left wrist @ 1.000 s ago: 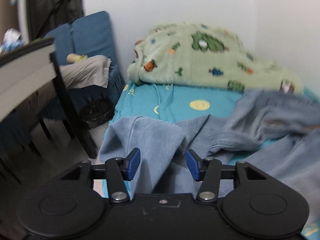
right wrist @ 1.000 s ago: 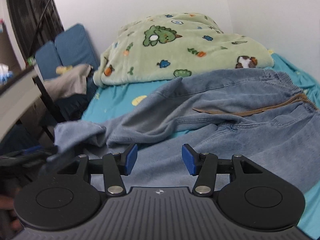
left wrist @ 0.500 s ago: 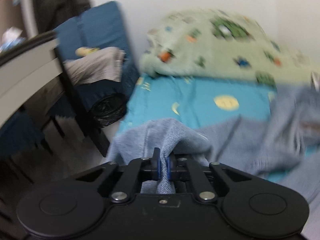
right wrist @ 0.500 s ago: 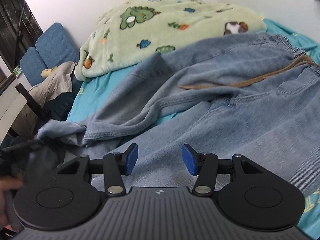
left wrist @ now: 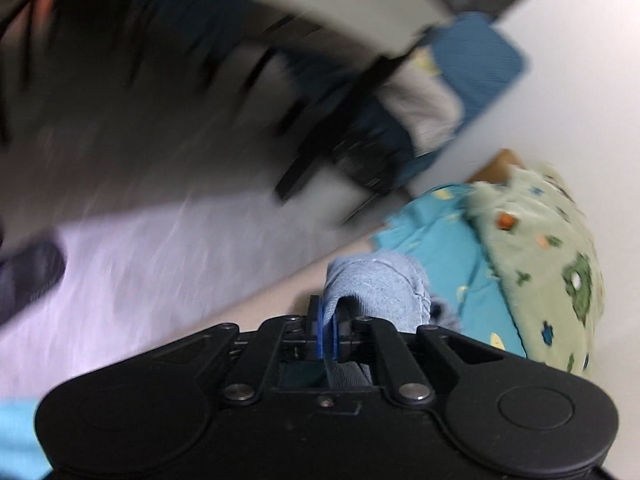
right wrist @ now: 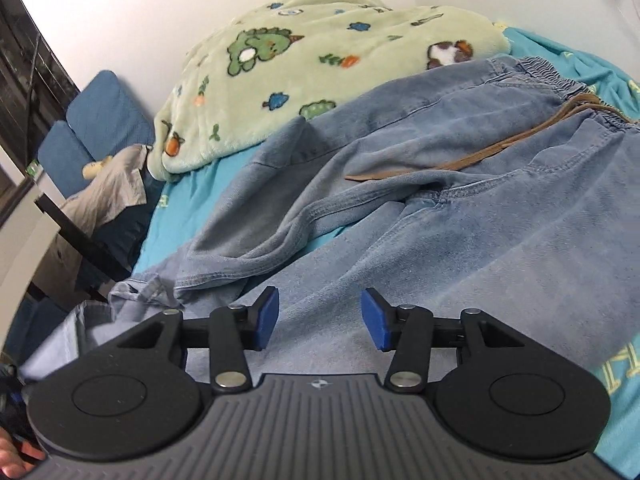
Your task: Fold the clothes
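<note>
A pair of light blue jeans (right wrist: 460, 184) lies spread over a teal bed sheet (right wrist: 192, 196), waistband with a brown belt (right wrist: 516, 140) at the far right. My right gripper (right wrist: 318, 318) is open and empty, hovering just above the near trouser leg. My left gripper (left wrist: 328, 334) is shut on the hem end of a jeans leg (left wrist: 376, 284) and is rolled hard to the side, so its view is tilted and blurred. The leg end bunches up just past the blue pads.
A green cartoon-print fleece blanket (right wrist: 320, 60) is heaped at the head of the bed against the white wall. Left of the bed stand a dark table leg (right wrist: 84, 240), blue cushions (right wrist: 100, 120) and a grey garment (right wrist: 108, 196). The floor (left wrist: 152, 264) lies beside the bed.
My left gripper closed on the jeans leg end, then swung and rolled left toward the floor side. My right gripper moved lower and closer over the jeans, still open.
</note>
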A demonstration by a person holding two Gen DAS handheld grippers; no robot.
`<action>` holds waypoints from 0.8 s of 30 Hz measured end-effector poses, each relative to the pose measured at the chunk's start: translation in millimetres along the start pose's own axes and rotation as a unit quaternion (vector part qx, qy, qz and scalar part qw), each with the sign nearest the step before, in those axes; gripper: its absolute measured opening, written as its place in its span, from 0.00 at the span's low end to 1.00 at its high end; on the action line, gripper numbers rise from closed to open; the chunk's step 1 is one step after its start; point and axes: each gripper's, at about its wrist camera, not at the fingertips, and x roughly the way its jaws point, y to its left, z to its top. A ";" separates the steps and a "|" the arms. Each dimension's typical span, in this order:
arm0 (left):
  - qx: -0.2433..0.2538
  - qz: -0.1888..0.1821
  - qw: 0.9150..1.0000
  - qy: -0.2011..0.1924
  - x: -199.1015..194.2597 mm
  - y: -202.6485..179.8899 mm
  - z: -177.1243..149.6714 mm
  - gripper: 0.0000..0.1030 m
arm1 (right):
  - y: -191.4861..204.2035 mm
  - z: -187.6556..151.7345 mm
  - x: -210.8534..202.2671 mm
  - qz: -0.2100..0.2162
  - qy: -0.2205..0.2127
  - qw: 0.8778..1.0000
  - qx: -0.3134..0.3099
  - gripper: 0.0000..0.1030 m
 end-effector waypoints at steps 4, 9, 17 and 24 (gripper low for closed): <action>-0.019 0.028 0.999 0.035 6.4 10.7 3.4 0.05 | 1.6 -3.4 -7.3 -0.013 -0.001 1.000 -0.012 0.49; -0.006 0.021 0.998 0.054 -9.8 9.7 10.4 0.22 | 2.6 -6.5 2.9 -0.025 0.018 0.999 -0.030 0.49; 0.088 0.001 0.996 0.026 -35.7 -8.8 19.7 0.45 | 14.2 -9.8 14.1 -0.015 0.036 0.997 -0.059 0.49; 0.241 0.024 0.964 0.109 27.0 -55.2 3.8 0.45 | 25.8 -16.3 20.2 -0.012 0.050 0.995 -0.090 0.49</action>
